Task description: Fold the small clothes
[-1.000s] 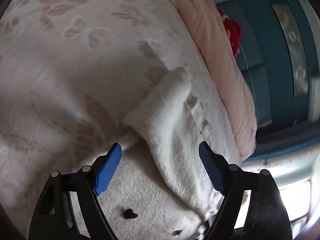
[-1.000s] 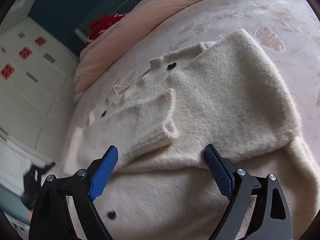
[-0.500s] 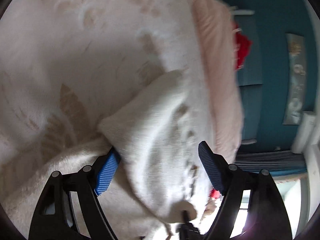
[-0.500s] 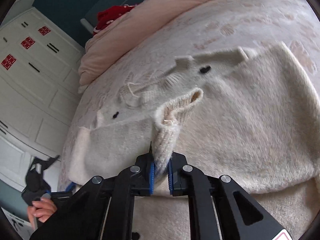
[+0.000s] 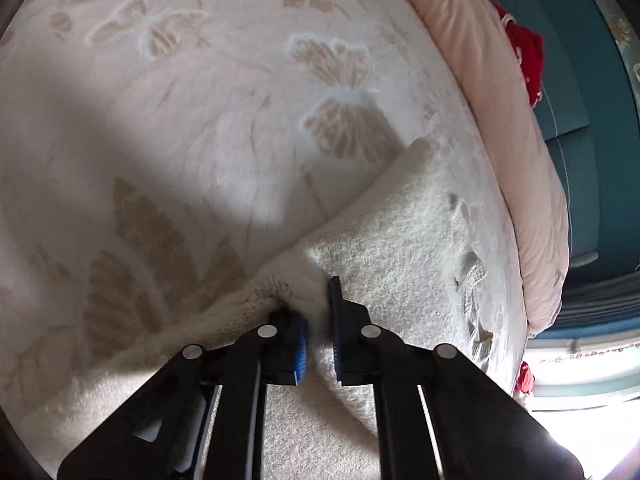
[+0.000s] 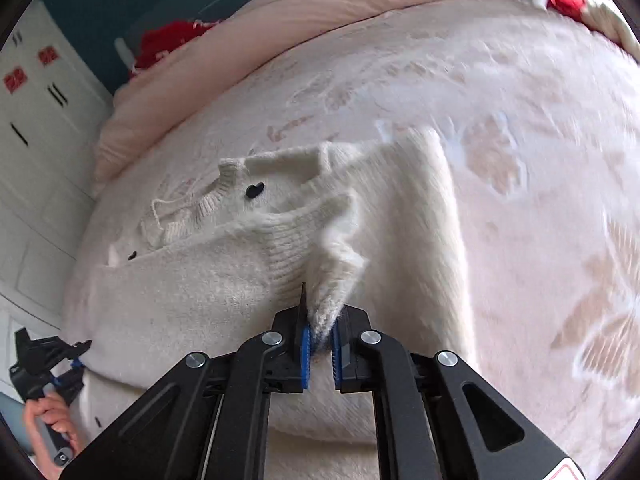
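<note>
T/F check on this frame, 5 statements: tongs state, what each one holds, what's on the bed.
1. The right tongs are shut on the cream sweater's sleeve cuff. True.
2. The left tongs hang open above the sweater. False: they are shut on a fold of it.
3. The sweater has dark heart-shaped buttons. True.
4. The sweater lies on a bare wooden table. False: it lies on a butterfly-patterned blanket on a bed.
5. A pink quilt lies along the far side of the bed. True.
</note>
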